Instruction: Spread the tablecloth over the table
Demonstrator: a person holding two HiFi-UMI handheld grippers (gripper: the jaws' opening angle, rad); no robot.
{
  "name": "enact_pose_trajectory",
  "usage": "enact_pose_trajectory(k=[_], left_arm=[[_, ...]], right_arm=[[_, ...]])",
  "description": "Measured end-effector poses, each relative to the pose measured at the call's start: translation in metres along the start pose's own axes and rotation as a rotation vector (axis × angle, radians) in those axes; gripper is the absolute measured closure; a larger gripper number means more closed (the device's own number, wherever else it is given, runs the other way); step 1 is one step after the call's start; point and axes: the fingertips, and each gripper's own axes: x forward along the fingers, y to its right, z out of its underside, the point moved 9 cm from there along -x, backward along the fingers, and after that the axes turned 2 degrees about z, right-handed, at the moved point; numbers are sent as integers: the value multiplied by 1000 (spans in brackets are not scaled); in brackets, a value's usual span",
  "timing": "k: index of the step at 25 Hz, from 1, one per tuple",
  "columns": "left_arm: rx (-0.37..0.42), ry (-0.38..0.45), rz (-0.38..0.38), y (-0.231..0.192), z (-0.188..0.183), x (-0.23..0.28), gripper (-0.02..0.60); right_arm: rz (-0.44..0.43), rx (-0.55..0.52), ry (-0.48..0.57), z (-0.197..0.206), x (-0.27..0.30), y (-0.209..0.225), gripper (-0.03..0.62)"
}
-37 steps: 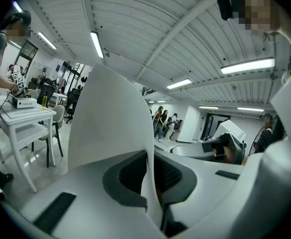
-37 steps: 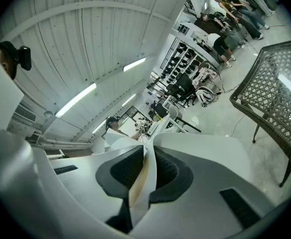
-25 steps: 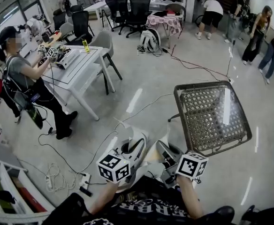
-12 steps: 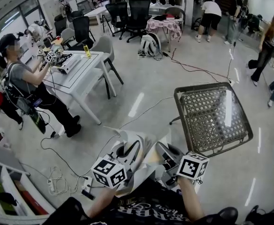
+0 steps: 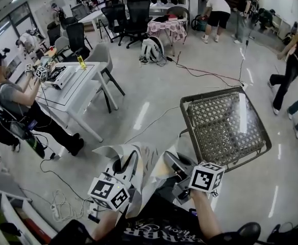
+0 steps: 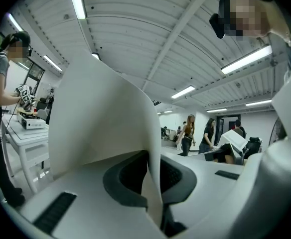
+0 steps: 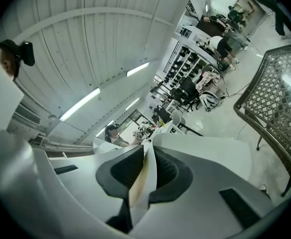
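Beside the wire tabletop (image 5: pixel 223 131), the left gripper (image 5: pixel 124 167) and right gripper (image 5: pixel 173 163) are higher than a second ago. Both pairs of fingers (image 6: pixel 128 176) pinch the tablecloth (image 5: pixel 146 160) tight. It hangs between them, lifted up and ready, but not yet over the tabletop.

We stand in an open-plan office used as a recording lab.
We see a polished grey floor (image 5: pixel 156 86) crossed by loose cables (image 5: pixel 205 73), a white desk (image 5: pixel 80 86), black swivel chairs (image 5: pixel 133 11), ceiling strip lights (image 6: pixel 245 59), and another person (image 5: pixel 11 101) handling marker cubes (image 5: pixel 36 71).
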Motion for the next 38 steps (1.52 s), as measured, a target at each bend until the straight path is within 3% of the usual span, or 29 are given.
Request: enact_pose_trajectory(k=[6,11,16,27,32,36,38], left_arm=[[-21,-4,-53,-22,0,59,557],[-53,34,-143,-40,-14,119,555],[-11,49,-175,-56,-39,176,555],[165,150,-92,-71,-105,301,555],[299,187,10,-71,-129,368,555],[389,230,77,-57,-147,415,555],[421,241,111,-41,-151,438,555]], right_arm=[[12,30,-17,-43,18,42,549],[31,59,-23,-106,30,85,551],[10,85,9,-170,49,117,557],[-158,60,120,-279,93,151,563],[-54,-39,224,-340,68,180,560],[-35,-10,324,-370,28,197,553],[19,-34,374,-387,-4,201,549]])
